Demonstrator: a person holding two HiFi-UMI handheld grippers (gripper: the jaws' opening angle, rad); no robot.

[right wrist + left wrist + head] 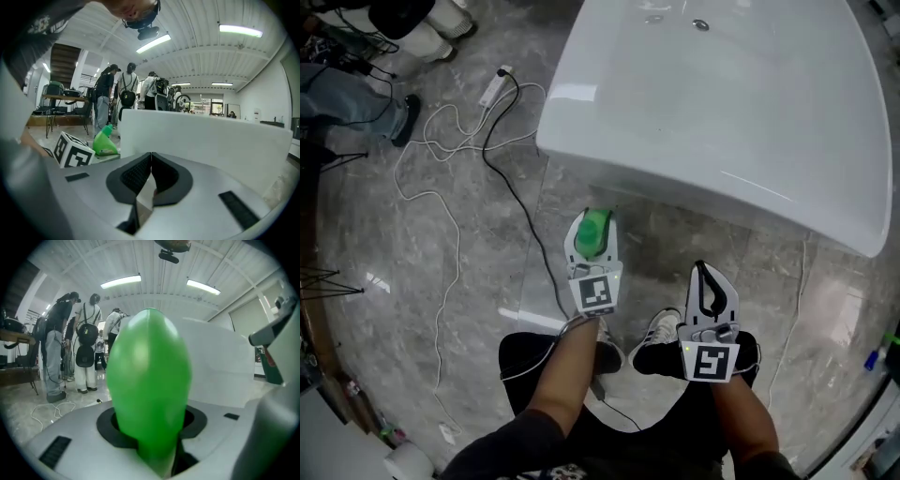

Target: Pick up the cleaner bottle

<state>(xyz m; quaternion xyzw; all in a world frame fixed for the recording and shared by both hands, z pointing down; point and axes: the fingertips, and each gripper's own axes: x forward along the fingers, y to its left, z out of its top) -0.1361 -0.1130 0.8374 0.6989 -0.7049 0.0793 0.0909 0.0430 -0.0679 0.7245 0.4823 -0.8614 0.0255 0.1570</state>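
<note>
The green cleaner bottle (593, 232) is clamped between the jaws of my left gripper (592, 242), lifted off the marble floor in front of the white bathtub (712, 103). In the left gripper view the bottle (149, 385) fills the middle, squeezed by the black pads (108, 427). From the right gripper view I see the same bottle (105, 142) beside the left gripper's marker cube (72, 151). My right gripper (706, 289) hangs to the right of it, jaws pressed together with nothing between them (149, 180).
White and black cables (459, 150) trail over the floor at the left. The person's shoes (661, 342) stand just below the grippers. Several people with backpacks (86, 350) stand in the background. A table (61, 101) is at far left.
</note>
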